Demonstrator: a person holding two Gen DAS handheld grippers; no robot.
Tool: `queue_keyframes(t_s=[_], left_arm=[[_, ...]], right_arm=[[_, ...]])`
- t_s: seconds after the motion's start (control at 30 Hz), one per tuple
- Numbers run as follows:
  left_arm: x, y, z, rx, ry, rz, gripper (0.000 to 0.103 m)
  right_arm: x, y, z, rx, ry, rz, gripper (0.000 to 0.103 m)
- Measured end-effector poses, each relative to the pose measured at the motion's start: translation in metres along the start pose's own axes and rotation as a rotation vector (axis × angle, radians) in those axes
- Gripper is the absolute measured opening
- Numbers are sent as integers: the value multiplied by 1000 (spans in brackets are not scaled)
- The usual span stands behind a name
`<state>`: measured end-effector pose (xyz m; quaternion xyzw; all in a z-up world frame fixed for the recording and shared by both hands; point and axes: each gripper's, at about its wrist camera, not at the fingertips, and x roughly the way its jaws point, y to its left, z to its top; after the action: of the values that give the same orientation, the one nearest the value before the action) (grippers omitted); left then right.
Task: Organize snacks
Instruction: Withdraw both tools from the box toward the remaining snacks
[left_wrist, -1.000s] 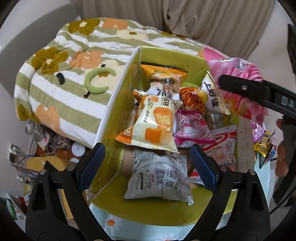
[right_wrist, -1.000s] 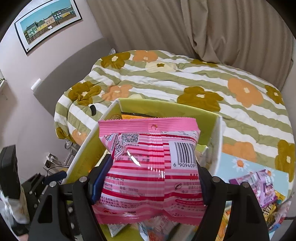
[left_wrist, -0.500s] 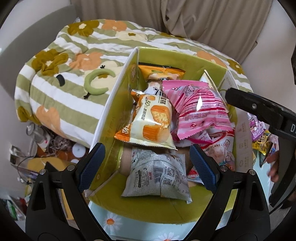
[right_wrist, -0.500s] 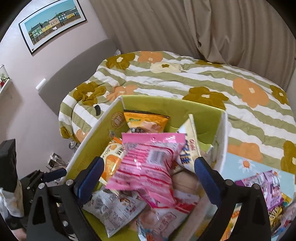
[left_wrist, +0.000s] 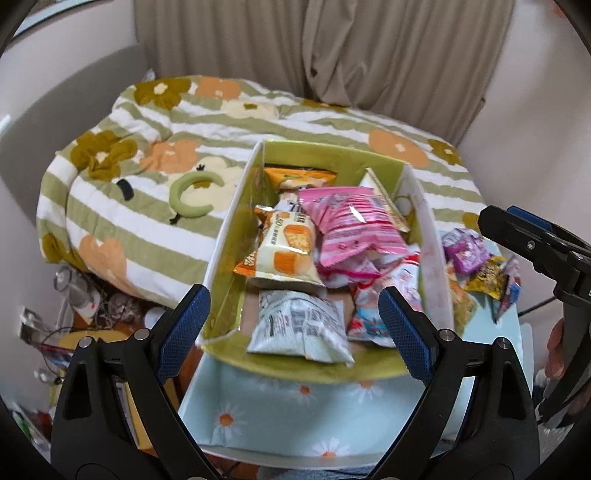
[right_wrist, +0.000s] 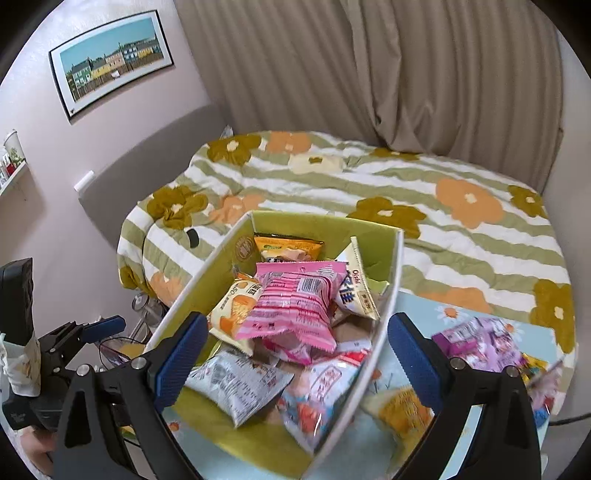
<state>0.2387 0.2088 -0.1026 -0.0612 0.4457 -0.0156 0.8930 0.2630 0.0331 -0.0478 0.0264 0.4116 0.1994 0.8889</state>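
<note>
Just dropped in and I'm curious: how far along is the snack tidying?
Well underway. The green box already holds a heap of packets, with the pink striped packet lying on top. Nothing is in hand: the left gripper and right gripper both stand open and empty. Still left: the purple packet and a few other loose snacks on the table beside the box.

"oishi" on white packet (right_wrist: 355, 286); "50" on orange-white packet (left_wrist: 284, 245).
</note>
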Motion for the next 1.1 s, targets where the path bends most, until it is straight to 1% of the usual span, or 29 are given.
queue_keyframes(t_s=[0.1,0.27,0.33,0.43,0.53,0.6,0.7,0.83,1.0,1.1], left_arm=[[-18,-8,-11,26,-17,-24,92],[-39,-30,-28,85,-28,-80,92],[-47,-45,-35,115,-33,-107,92],[-54,-67,-46,160,-35,-157,92],[-56,-90,-55,189,-26,-195,92],[-55,-108,-61,210,-10,-221,92],[-52,-133,-67,237,2,-237,92],[-40,-168,-68,240,18,-253,92],[-13,-207,-60,212,41,-224,92],[11,-226,-55,162,64,-202,92]], right_arm=[[-25,1,-13,20,-31,-17,97],[-71,-1,-43,63,-76,-94,97],[-86,-4,-56,89,-86,-128,97],[-111,-12,-77,126,-101,-202,97],[-133,-27,-94,177,-97,-246,97],[-145,-39,-104,211,-96,-278,97],[-163,-58,-117,252,-106,-310,97],[-178,-88,-127,308,-118,-321,97],[-179,-142,-130,364,-114,-325,97],[-168,-180,-133,422,-79,-300,97]])
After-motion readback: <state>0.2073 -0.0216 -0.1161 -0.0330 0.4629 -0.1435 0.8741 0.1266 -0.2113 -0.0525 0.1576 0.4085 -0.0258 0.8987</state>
